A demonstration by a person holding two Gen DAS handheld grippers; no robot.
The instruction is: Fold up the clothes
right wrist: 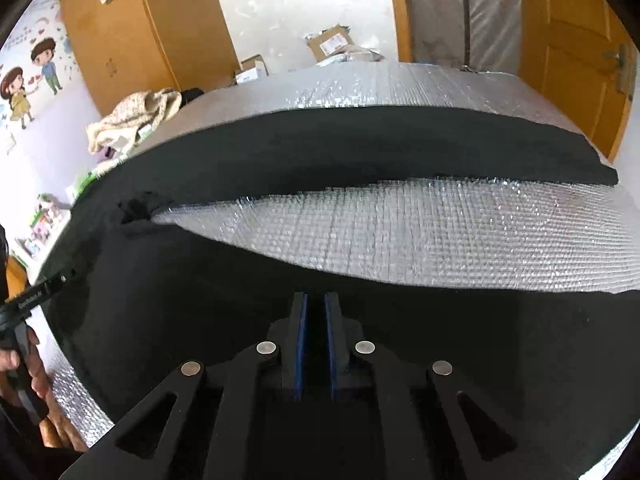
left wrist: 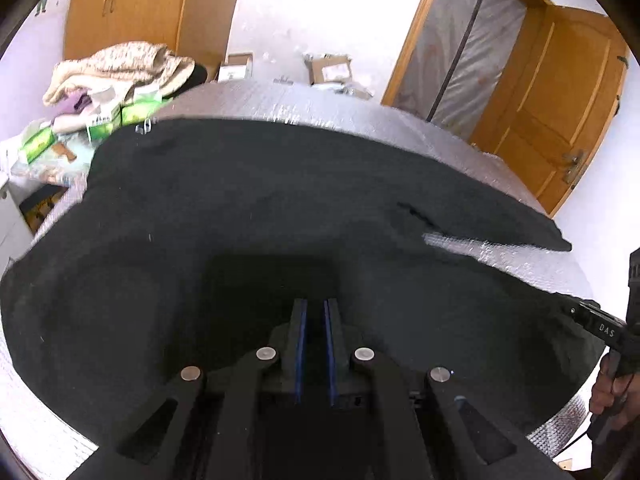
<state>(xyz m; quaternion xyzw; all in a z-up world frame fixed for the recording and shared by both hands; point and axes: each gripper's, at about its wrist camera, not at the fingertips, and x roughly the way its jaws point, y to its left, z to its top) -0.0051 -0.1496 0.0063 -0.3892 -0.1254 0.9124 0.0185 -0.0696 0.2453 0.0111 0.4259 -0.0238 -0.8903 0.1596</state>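
On the silver mat, black trousers lie spread out (legs apart). My left gripper and right gripper both pinch the cloth.

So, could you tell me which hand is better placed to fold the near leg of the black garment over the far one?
Probably the right. The right gripper sits over the near leg, with the far leg straight ahead across the bare silver mat. The left gripper is over the undivided end.

Bright, even daylight; fisheye bending and dark corners at edges, slight motion blur, foil glints.
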